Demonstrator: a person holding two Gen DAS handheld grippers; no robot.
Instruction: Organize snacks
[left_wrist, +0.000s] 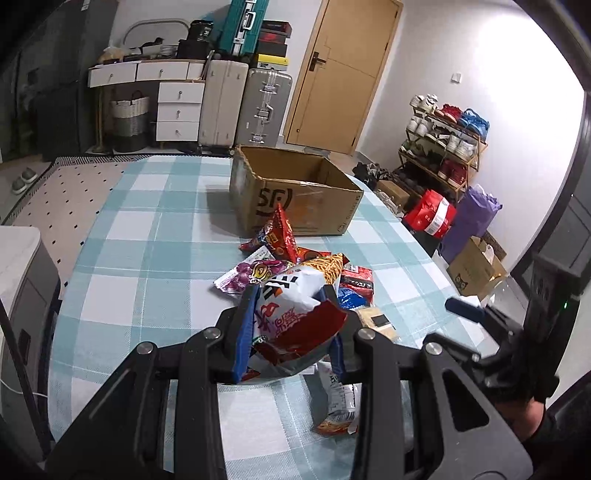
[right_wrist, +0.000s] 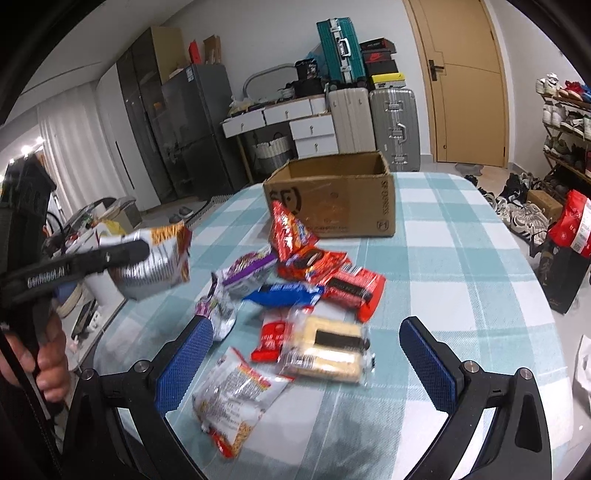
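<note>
My left gripper (left_wrist: 290, 314) is shut on a white and red snack bag (left_wrist: 291, 306) and holds it above the table; in the right wrist view the same bag (right_wrist: 155, 266) hangs at the left in that gripper (right_wrist: 140, 251). My right gripper (right_wrist: 306, 332) is open and empty, low over a pile of snack packets (right_wrist: 310, 280). A pale biscuit pack (right_wrist: 328, 350) and a silver packet (right_wrist: 236, 395) lie between its fingers. An open cardboard box (left_wrist: 295, 192) stands behind the pile, also seen in the right wrist view (right_wrist: 332, 199).
The table has a blue and white checked cloth (right_wrist: 461, 258). Suitcases (left_wrist: 243, 99), a white drawer unit (left_wrist: 177, 107) and a wooden door (left_wrist: 340, 74) stand behind it. A shoe rack (left_wrist: 443, 144) and bags (left_wrist: 432, 214) are on the floor at the right.
</note>
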